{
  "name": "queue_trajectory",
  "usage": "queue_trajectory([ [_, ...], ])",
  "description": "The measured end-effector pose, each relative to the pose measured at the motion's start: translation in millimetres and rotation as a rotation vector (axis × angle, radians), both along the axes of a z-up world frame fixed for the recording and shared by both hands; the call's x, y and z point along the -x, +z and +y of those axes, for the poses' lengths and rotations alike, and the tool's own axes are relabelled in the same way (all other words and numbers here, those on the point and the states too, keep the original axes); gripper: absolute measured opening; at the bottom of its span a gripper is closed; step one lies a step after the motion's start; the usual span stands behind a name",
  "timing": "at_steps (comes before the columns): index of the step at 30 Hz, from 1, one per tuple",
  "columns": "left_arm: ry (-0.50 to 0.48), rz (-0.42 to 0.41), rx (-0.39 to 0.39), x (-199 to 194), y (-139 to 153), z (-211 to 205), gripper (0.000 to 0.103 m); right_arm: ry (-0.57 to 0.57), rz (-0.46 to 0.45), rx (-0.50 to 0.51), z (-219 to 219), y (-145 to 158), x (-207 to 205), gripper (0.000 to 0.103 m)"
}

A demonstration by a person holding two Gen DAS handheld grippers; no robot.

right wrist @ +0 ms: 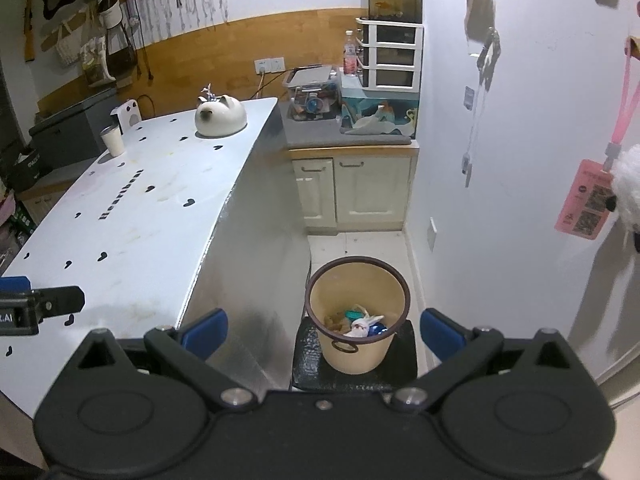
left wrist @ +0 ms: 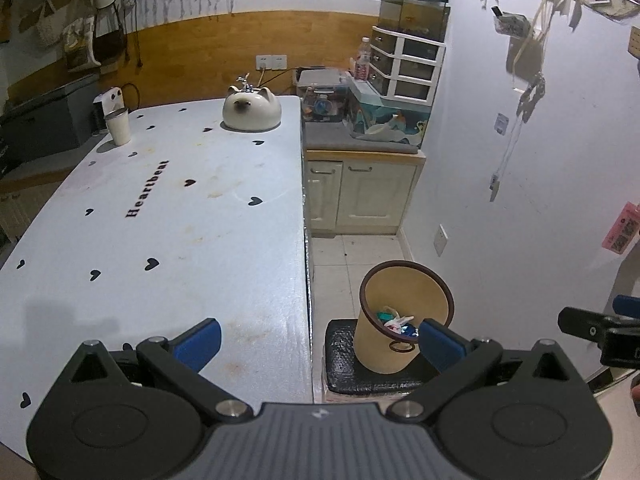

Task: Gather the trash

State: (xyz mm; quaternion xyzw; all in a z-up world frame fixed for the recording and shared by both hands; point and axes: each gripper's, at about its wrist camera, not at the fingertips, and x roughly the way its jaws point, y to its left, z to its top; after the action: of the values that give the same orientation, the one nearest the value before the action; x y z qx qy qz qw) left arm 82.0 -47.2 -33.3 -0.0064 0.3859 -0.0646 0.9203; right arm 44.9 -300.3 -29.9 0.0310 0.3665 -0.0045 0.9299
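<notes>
Left wrist view, entry one: left gripper (left wrist: 320,336), fingers spread wide, nothing between them, held over the right edge of the table (left wrist: 168,216).

Entry two: right gripper (right wrist: 323,330), fingers likewise wide apart and empty, held over the bin (right wrist: 357,316).

Entry three: bin, tan with a dark rim, standing on a black stool (right wrist: 400,364) on the floor just beside the table's right edge. Trash (right wrist: 362,324) lies at its bottom: white, teal and blue scraps.

Entry four: table top carries a cup (left wrist: 118,126) near the far left corner and a cat-shaped pot (left wrist: 252,110) at the far right corner; we see no loose trash on it.

Hazards, as we judge them:
- Bin sits on a narrow stool; a nudge from either gripper could tip it and spill the trash.
- Cup could be mistaken for trash, or knocked over.
- Scraps hidden below the grippers could be missed.
</notes>
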Motion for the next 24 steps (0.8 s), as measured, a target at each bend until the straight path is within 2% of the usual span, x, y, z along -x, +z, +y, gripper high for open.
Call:
queue_trajectory([
  [24, 0.027, 0.011, 0.007, -5.3, -1.0, 3.2, 0.103, 0.008, -0.003, 0.006, 0.6, 5.3, -2.7, 0.103],
])
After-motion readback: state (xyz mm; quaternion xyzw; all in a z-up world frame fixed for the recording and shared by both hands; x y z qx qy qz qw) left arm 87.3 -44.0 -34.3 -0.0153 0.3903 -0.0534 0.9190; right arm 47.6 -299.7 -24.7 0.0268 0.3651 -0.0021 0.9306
